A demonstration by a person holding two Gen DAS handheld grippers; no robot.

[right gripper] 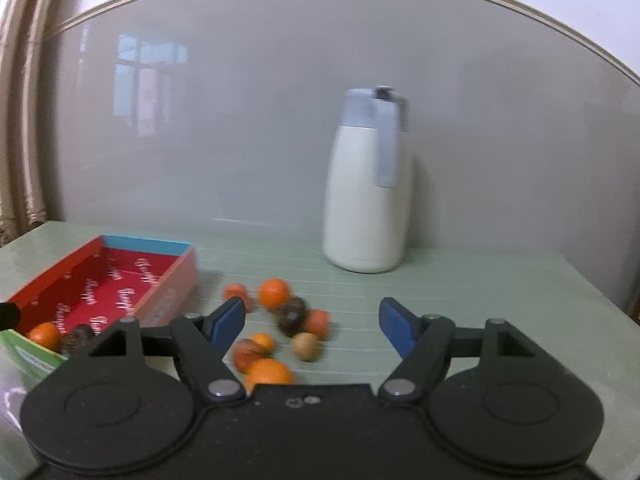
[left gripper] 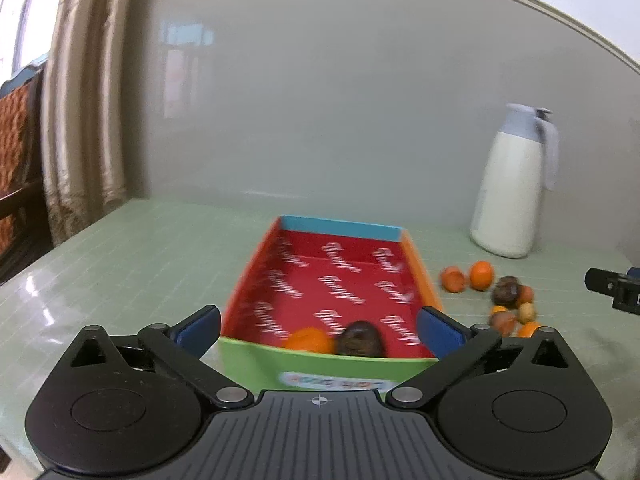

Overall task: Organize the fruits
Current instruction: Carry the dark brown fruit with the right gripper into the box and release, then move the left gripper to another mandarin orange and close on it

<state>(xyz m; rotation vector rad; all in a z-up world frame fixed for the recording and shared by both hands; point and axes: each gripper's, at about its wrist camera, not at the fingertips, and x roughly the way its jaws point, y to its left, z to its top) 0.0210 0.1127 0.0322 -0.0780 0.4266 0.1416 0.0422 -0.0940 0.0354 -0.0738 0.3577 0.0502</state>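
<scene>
Left gripper [left gripper: 320, 322] hangs with jaws spread wide around the box's [left gripper: 316, 364] near end, pads off its walls. Right gripper [right gripper: 312, 320] gapes empty above loose fruit [right gripper: 280, 320] right of the box. Inside the box lie an orange [left gripper: 310, 340] and a dark fruit [left gripper: 360, 339], blurred. Pale green table [left gripper: 140, 260], grey wall, a jug [right gripper: 366, 196] behind; curtain left of the box.

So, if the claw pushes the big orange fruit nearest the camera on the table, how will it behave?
The orange fruit looks round and smooth, so it would probably roll rather than slide. The table seems flat and glossy, so little would stop it. It may bump the reddish fruit beside it.
</scene>
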